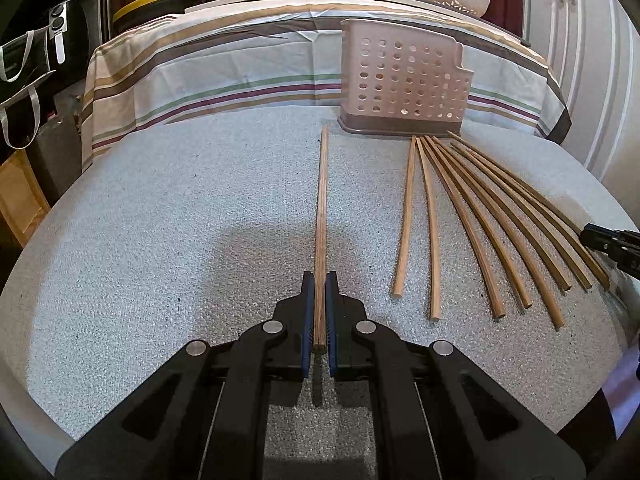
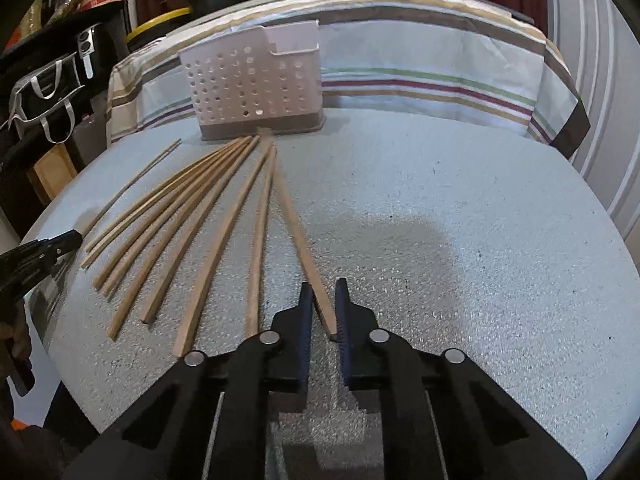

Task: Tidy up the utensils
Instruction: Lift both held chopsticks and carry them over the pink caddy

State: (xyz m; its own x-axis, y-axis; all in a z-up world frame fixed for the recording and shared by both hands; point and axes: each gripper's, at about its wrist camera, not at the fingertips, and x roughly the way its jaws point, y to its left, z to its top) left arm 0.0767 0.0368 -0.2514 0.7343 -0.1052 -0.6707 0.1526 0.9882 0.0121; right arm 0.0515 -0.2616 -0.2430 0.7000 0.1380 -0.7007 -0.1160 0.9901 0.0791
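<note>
While a single chopstick (image 1: 320, 232) is being pinched near its thick end by the left tool (image 1: 319, 312) at lower centre of the left wrist view, its length is running straight up the frame over the grey counter (image 1: 180, 220) toward the perforated holder (image 1: 404, 84) at upper right. It is judged light, stiff and smooth, so it is likely to pivot or slip if held too far from the end; a hold near the butt, as shown, is being favoured. The loose chopsticks (image 1: 480, 224) are lying fanned at right, tips gathered below the holder. The tool is being pointed forward and downward.

In the right wrist view, the right tool (image 2: 324, 308) is being pressed together on the rightmost chopstick (image 2: 298, 236), at lower centre, the stick sitting skewed between the pads with its end against the right one. That slant is judged a risk for twisting on lifting. The remaining chopsticks (image 2: 180, 232) are spreading toward the left, and the holder (image 2: 252, 88) is standing at upper left. This tool is likewise being angled downward toward the counter (image 2: 460, 260).
</note>
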